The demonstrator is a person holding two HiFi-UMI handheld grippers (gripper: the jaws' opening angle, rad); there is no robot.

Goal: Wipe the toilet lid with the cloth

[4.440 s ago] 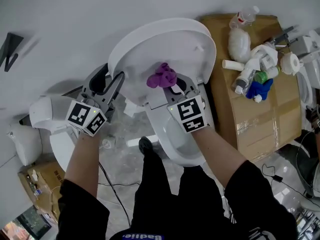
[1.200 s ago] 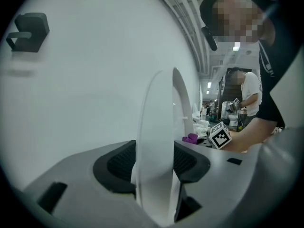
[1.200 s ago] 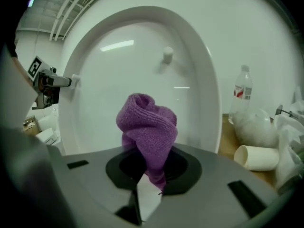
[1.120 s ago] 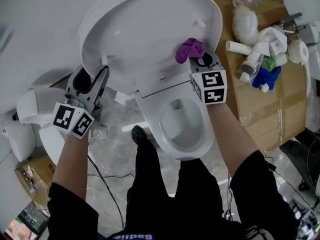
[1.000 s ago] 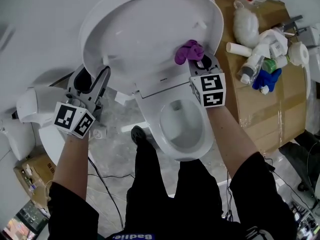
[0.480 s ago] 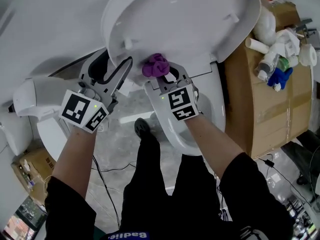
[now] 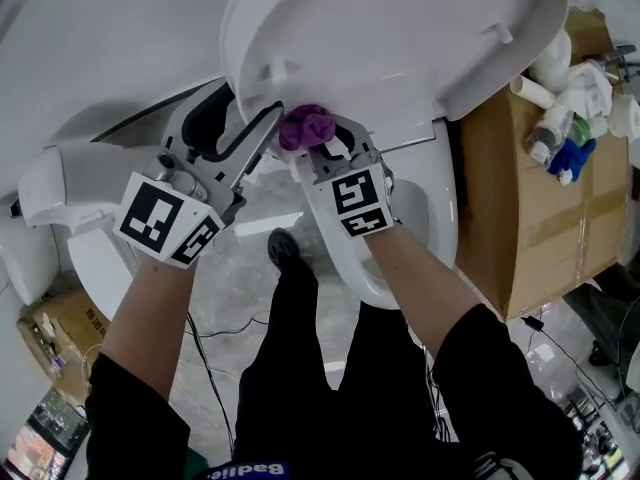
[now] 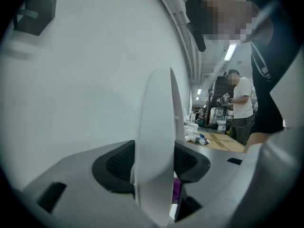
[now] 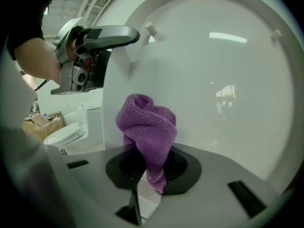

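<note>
The white toilet lid (image 7: 400, 38) stands raised, its inner face toward me. My left gripper (image 7: 262, 130) is shut on the lid's lower left edge; in the left gripper view that edge (image 8: 154, 146) runs straight up between the two dark pads. My right gripper (image 7: 318, 140) is shut on a bunched purple cloth (image 7: 305, 128) and presses it against the lid close beside the left gripper. In the right gripper view the cloth (image 9: 147, 127) rises from the jaws and touches the glossy lid (image 9: 213, 80), with the left gripper (image 9: 102, 42) at the upper left.
The open toilet bowl (image 7: 425, 218) lies below the lid. A cardboard box (image 7: 540, 198) with bottles and bags stands at the right. Another white toilet (image 7: 60, 183) sits at the left. A cable lies on the floor. A person (image 8: 242, 108) stands far behind.
My right gripper has carried the cloth from the lid's right side across to its lower left. My left gripper has moved onto the lid's edge and holds it.
</note>
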